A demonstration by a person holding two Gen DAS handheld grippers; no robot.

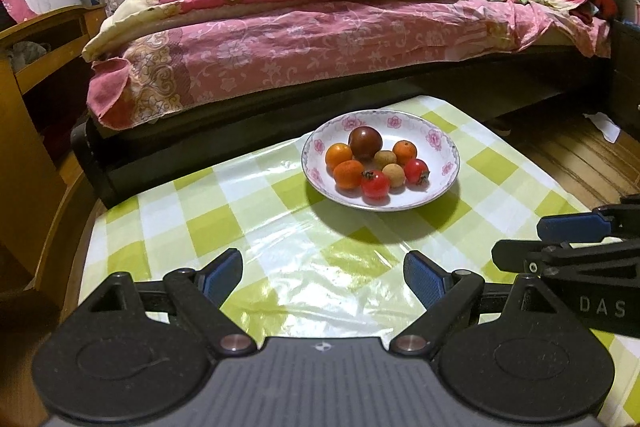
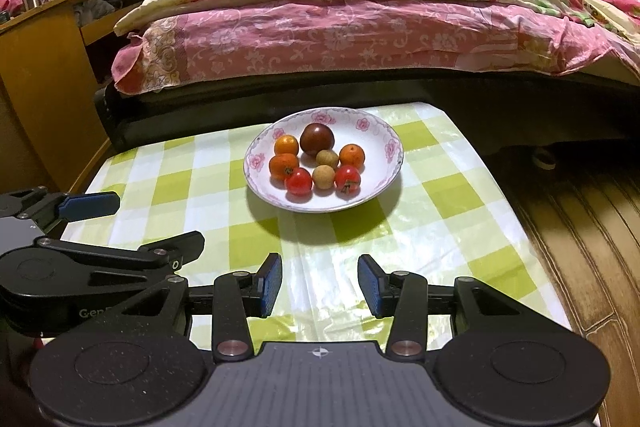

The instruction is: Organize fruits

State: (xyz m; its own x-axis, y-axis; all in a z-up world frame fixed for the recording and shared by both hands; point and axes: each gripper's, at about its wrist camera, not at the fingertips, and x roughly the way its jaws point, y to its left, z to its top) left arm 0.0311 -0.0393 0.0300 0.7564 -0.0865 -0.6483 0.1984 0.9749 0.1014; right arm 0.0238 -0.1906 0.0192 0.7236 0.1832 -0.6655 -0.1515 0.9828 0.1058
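A white floral plate [image 1: 440, 143] [image 2: 380, 143] stands on the green checked tablecloth and holds several fruits: a dark red plum [image 1: 365, 142] [image 2: 317, 138], three small oranges [image 1: 338, 155] [image 2: 286, 145], two red tomatoes [image 1: 375, 183] [image 2: 299, 181] and two tan longans [image 1: 394, 172] [image 2: 323, 176]. My left gripper [image 1: 322, 279] is open and empty, above the cloth in front of the plate. My right gripper [image 2: 319, 285] is open and empty, also in front of the plate. Each gripper shows at the edge of the other's view.
A bed [image 1: 320, 27] with pink floral bedding runs along the table's far edge. A wooden desk [image 2: 48, 39] stands at the left. Wooden floor [image 2: 580, 227] lies to the right of the table.
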